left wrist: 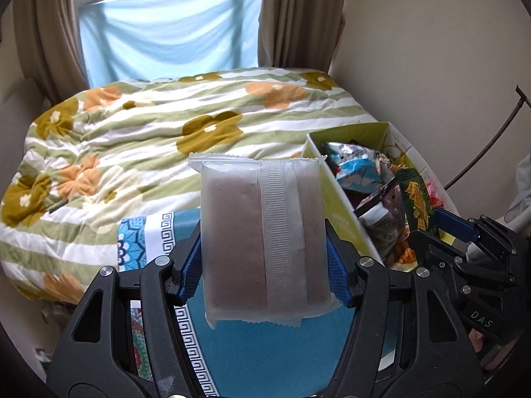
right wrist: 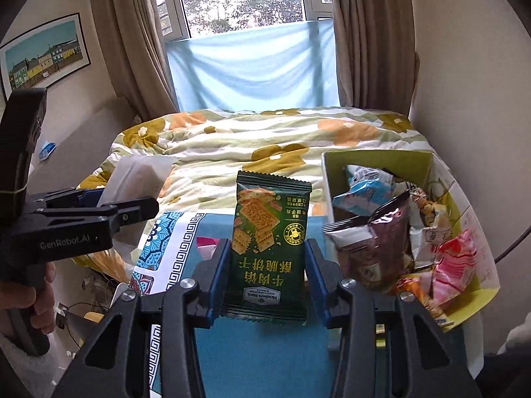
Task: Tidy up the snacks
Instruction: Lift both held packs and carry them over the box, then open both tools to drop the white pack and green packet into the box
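Above the blue-cloth bench (right wrist: 265, 348), my left tongs (left wrist: 265, 265) pinch a frosted white packet w/ brownish bar (left wrist: 262, 242); right tongs (right wrist: 265, 285) pinch a dark green cracker packet (right wrist: 270, 248). Green cardboard box (right wrist: 375, 162) to the right already holds several snacks; I judge we're well along, these two left.

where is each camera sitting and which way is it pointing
Left wrist: on the left tool, looking along its fingers over the bed toward the window; it grips a clear pack; the right tool shows at right.
Right wrist: on the right tool, facing the same way; it grips a green pack; the left tool and left hand show at left.
Shared: bed, blue cloth, snack box, both packs.
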